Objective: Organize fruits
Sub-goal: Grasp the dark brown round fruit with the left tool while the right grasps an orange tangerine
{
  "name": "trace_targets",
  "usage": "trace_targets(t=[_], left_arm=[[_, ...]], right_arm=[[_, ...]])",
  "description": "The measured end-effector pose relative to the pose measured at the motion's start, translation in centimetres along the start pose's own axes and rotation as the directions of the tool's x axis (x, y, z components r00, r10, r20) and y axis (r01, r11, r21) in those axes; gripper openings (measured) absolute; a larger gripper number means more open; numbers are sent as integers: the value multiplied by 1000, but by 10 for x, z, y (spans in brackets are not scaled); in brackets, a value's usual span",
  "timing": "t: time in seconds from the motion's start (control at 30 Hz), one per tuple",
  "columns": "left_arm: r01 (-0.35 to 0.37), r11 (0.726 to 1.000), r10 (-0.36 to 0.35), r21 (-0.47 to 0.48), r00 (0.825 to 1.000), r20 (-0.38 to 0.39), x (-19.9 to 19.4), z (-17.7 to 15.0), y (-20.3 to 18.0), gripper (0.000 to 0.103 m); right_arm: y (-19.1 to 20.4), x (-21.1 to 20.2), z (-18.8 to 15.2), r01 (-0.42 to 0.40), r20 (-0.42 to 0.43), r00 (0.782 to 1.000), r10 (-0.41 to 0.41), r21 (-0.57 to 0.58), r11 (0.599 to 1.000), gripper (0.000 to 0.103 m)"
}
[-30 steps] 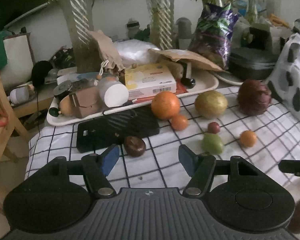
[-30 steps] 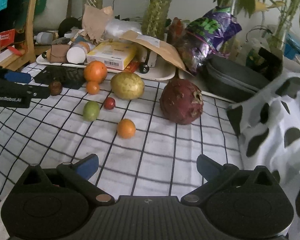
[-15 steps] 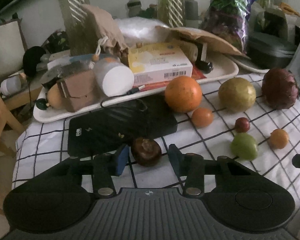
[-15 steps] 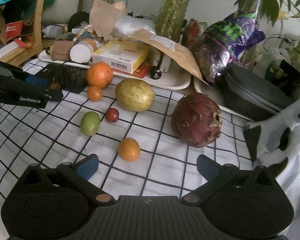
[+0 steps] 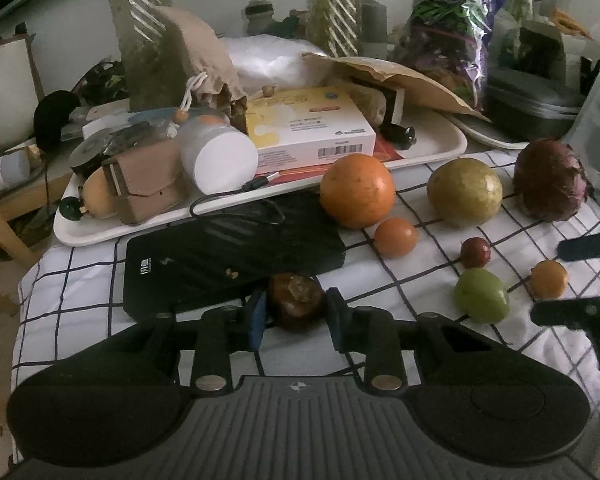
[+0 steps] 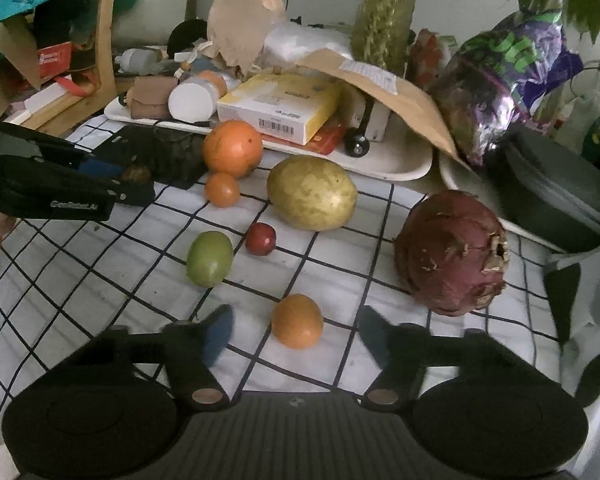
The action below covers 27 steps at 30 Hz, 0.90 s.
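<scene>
Eight fruits lie on the checked cloth (image 6: 340, 272): one big orange (image 5: 357, 191), two small oranges, one (image 5: 396, 237) touching the big one and one (image 6: 297, 321) nearer the cloth's front edge, one yellow-green round fruit (image 6: 311, 193), one small red fruit (image 6: 261, 239), one green fruit (image 6: 209, 258), one large dark-red rough fruit (image 6: 452, 251) toward the right edge, and one dark brown fruit (image 5: 296, 302) just in front of a black flat device (image 5: 232, 248); the left gripper (image 5: 296, 312) has just been closing and both its blue pads press the dark brown fruit, which sits on the cloth; the right gripper (image 6: 296, 332) has just been closing too, its pads blurred and standing clear on either side of the front small orange, so it grips nothing

The cloth is white with a dark grid, wrinkled; along its back edge sits one white tray (image 5: 432, 156) heaped with a yellow-and-white box (image 5: 308, 128) bearing a barcode, a white-capped jar (image 5: 218, 152) on its side, a tan pouch (image 5: 144, 188) and a drawstring bag (image 5: 196, 64); behind rise plant stems, a purple foil bag (image 6: 508, 80) and a grey case (image 6: 556, 196); the room is dim and cluttered; the left gripper's side carries a white label, too blurred to read
</scene>
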<state>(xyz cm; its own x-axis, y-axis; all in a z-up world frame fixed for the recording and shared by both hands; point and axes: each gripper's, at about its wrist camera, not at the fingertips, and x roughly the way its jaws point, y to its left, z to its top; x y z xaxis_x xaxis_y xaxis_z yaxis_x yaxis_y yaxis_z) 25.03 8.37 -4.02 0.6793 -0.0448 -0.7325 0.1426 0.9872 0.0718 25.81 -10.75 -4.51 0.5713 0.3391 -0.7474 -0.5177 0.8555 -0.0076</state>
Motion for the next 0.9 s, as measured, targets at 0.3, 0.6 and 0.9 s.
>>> trace_targets(t=[0.3, 0.6, 0.9], left_arm=[[32, 999, -33, 6, 999, 21, -13, -2, -8, 30], [62, 994, -68, 86, 996, 65, -48, -18, -41, 30], [84, 993, -91, 79, 992, 82, -98, -39, -66, 30]], right_arm=[[-6, -1, 1, -45, -17, 999, 46, 68, 997, 28], [-5, -35, -2, -92, 20, 996, 90, 107, 990, 28], [5, -81, -22, -119, 64, 992, 112, 130, 984, 28]])
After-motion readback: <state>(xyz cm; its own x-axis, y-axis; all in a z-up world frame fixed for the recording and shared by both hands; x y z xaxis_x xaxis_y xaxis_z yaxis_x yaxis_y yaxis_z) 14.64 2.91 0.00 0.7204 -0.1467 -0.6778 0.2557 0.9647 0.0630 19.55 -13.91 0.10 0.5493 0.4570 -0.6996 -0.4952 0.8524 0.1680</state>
